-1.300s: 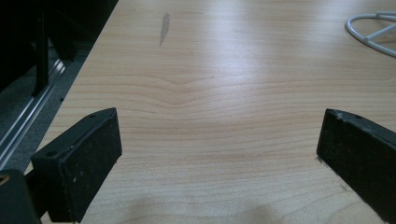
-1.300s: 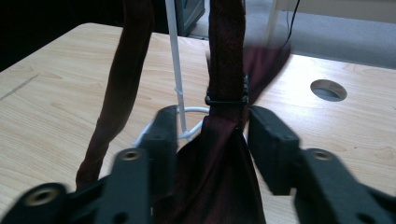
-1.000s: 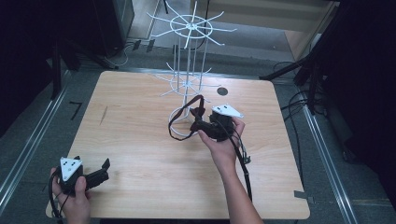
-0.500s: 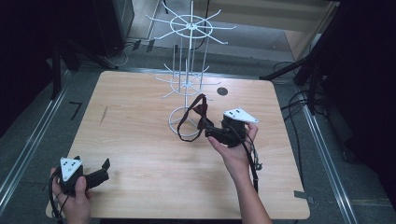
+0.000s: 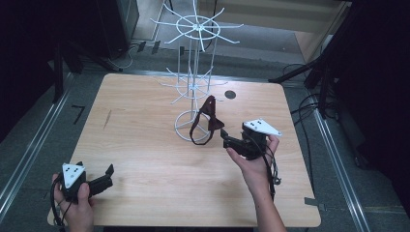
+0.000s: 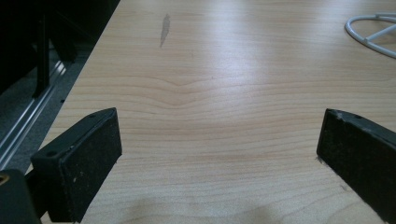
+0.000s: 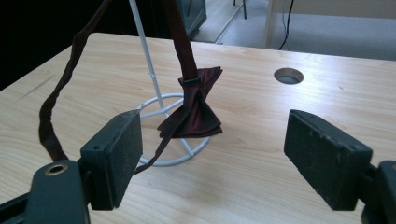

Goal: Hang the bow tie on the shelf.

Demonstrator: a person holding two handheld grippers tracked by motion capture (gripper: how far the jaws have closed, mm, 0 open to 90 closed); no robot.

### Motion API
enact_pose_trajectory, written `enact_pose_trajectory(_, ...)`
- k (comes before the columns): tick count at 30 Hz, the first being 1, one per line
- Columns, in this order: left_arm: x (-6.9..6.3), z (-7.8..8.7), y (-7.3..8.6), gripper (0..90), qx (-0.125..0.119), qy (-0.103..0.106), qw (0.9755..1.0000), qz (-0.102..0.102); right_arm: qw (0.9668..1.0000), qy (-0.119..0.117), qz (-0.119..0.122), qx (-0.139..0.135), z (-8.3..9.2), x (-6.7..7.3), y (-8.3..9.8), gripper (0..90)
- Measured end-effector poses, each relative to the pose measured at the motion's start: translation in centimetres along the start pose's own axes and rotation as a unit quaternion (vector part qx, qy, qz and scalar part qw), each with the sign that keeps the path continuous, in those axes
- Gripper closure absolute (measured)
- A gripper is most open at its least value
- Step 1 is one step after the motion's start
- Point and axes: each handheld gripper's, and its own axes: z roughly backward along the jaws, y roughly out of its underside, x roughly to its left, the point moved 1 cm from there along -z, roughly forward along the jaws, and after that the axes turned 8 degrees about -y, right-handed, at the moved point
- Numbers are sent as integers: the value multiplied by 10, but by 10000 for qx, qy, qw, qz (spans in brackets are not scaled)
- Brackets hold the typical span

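**Bow tie hangs on the rack, both grippers apart**

High view: a dark red bow tie [image 5: 209,122] hangs from the white wire display rack [image 5: 193,87] at frame centre; the right gripper [image 5: 225,140] sits just right of it, the left gripper [image 5: 109,170] lower left.

Left gripper view: jaws spread wide over the light wooden table [image 6: 224,93].

Right gripper view: jaws wide apart, empty, bow tie between them farther off.

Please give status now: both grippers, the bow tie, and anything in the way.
Left gripper open, low at table's near left corner. Right gripper open, beside the stand, holding nothing. Bow tie hangs on white wire stand, strap looped down over its base ring. Nothing in the way.
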Motion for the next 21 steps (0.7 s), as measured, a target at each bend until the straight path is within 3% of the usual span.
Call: enact_pose_trajectory(21,-1,0,0,4,-2,-31,10000,-65,9991,237,-332,-106,39,-36,30,189)
